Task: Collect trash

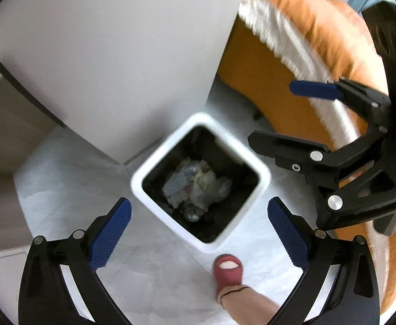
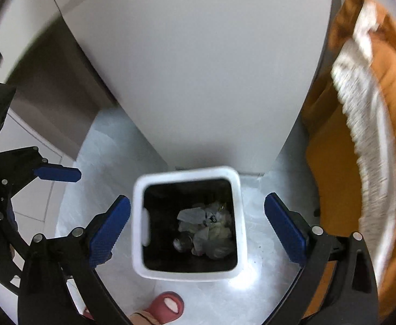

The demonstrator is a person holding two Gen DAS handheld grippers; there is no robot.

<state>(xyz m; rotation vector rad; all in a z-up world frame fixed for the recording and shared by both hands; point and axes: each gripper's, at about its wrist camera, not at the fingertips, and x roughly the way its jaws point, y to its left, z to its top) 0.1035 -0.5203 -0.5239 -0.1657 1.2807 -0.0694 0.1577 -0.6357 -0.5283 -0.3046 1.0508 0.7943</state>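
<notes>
A white square trash bin (image 1: 149, 162) with a black liner stands on the pale floor against a white wall. Crumpled paper and plastic trash (image 1: 195, 187) lies at its bottom; it also shows in the right wrist view (image 2: 208, 230), inside the bin (image 2: 138, 216). My left gripper (image 1: 198, 233) is open and empty above the bin's near side. My right gripper (image 2: 198, 230) is open and empty, straddling the bin from above. The right gripper also shows in the left wrist view (image 1: 276, 113), open, to the right of the bin. The left gripper shows at the left of the right wrist view (image 2: 59, 174).
An orange chair with a white fringed throw (image 1: 292, 54) stands right of the bin (image 2: 360, 135). A white wall panel (image 1: 116, 54) rises behind it. My foot in a red slipper (image 1: 227, 268) is just in front of the bin (image 2: 170, 306). A dark cabinet (image 2: 57, 86) stands at left.
</notes>
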